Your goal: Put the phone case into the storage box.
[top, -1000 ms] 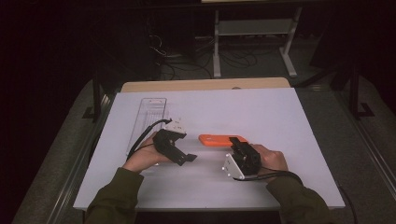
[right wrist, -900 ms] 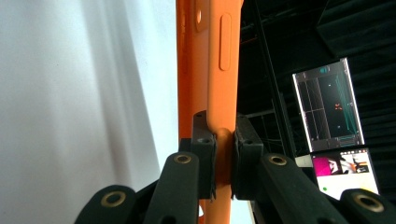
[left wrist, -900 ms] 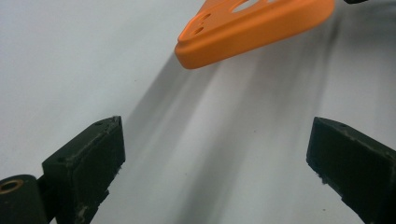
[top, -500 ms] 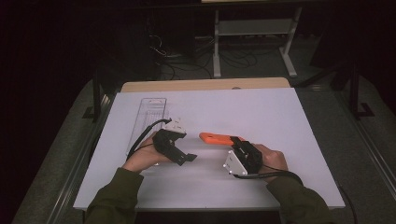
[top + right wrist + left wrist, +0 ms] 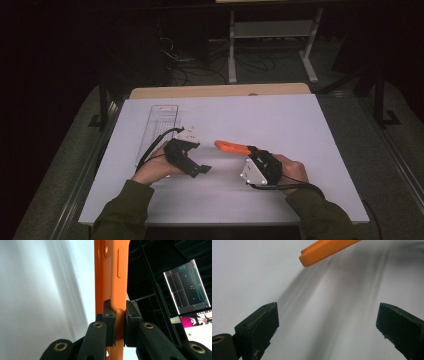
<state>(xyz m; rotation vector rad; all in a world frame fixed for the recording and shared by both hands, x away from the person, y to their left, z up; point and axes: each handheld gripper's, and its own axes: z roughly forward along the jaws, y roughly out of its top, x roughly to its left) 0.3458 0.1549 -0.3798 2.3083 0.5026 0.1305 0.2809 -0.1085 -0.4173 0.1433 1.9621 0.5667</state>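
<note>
An orange phone case (image 5: 229, 147) hangs just above the white tabletop (image 5: 260, 120), right of centre. My right gripper (image 5: 248, 151) is shut on one end of it; in the right gripper view the jaws pinch the case (image 5: 112, 270) by its thin edge and it stretches away from them. My left gripper (image 5: 198, 159) is left of the case, open, with nothing between its fingers. In the left gripper view the jaws (image 5: 327, 312) stand wide apart over bare table and the case's rounded free end (image 5: 322, 250) shows ahead of them.
A clear plastic package (image 5: 158, 127) lies on the table's left part, beyond my left hand. A wooden board (image 5: 215, 91) borders the far edge, with a metal stand (image 5: 270, 30) and cables behind. A lit screen (image 5: 187, 287) glows in the dark room.
</note>
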